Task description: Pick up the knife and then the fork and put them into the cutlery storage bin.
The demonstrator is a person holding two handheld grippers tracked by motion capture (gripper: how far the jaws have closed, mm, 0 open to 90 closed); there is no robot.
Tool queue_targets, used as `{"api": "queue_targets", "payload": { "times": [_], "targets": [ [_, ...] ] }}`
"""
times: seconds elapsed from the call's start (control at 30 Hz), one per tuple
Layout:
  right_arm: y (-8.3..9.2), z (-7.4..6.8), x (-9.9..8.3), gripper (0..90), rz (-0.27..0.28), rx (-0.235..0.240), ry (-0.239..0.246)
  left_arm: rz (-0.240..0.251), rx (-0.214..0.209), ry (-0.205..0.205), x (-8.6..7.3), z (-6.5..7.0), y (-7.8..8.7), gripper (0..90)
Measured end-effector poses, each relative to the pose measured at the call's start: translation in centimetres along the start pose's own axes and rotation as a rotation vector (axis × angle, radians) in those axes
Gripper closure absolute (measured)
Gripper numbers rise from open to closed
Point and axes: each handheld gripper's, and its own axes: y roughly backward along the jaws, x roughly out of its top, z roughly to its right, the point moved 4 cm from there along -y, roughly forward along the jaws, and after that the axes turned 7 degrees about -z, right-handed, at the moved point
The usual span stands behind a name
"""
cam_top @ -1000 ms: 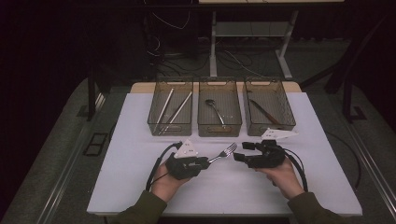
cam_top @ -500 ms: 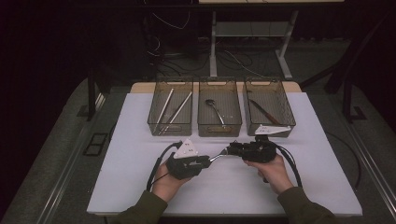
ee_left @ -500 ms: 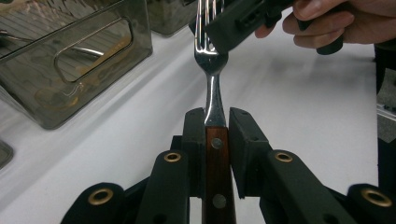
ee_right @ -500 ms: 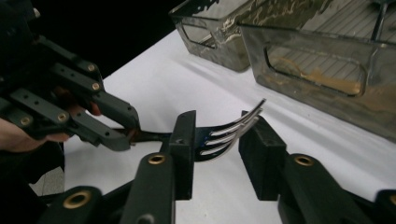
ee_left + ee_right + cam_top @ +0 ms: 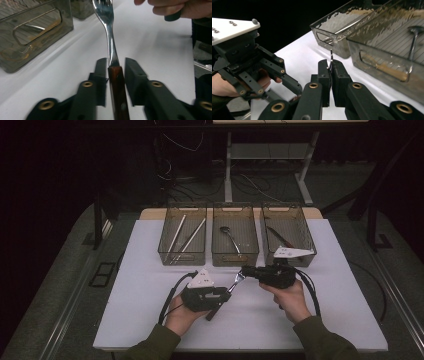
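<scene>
Since the earlier frames your right gripper (image 5: 246, 272) has travelled left across the white table (image 5: 150, 270) and its jaws have just been closing; they now pinch the tined end of the fork (image 5: 235, 281) edge-on, as the right gripper view shows with the metal (image 5: 331, 60) sticking up between the shut pads. Your left gripper (image 5: 223, 296) has kept its place, but its jaws have just been opening: in the left gripper view the pads stand just off the brown handle (image 5: 117, 87), with a gap showing on the right side, so it no longer clamps the fork.

So the fork hangs above the table, near the middle, between your two grippers, with three clear bins (image 5: 235, 234) on the far side.

Expect it to be light and stiff; it won't bend or break. The polished steel is slippery and thin, though, and pinched near the tines it can pivot under the weight of the heavier wooden handle. Keep the squeeze firm. If you regrip, take the flat neck or the wooden handle, where the pads get more surface.
</scene>
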Motion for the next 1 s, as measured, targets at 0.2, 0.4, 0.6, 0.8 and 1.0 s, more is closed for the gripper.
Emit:
{"api": "queue_targets", "payload": {
  "times": [0.2,0.4,0.6,0.8,1.0],
  "targets": [
    [1.4,-0.1,1.1,86.8,0.006,-0.053,0.034,0.024,-0.004,0.010,-0.6,-0.5,1.1,50.3],
    [3.2,0.9,1.8,86.7,0.028,-0.101,0.034,0.040,0.007,0.002,-2.2,-1.0,2.6,38.9],
    [5.6,2.2,2.9,86.7,0.063,-0.144,0.015,0.041,0.032,0.010,-3.7,-1.5,3.5,29.9],
    [8.3,3.9,4.6,86.7,0.100,-0.209,0.007,0.038,0.061,0.023,-5.3,-2.4,4.3,19.5],
    [11.7,6.2,7.0,86.7,0.133,-0.295,-0.011,0.027,0.097,0.055,-6.4,-3.3,4.5,9.1]
  ]
}}
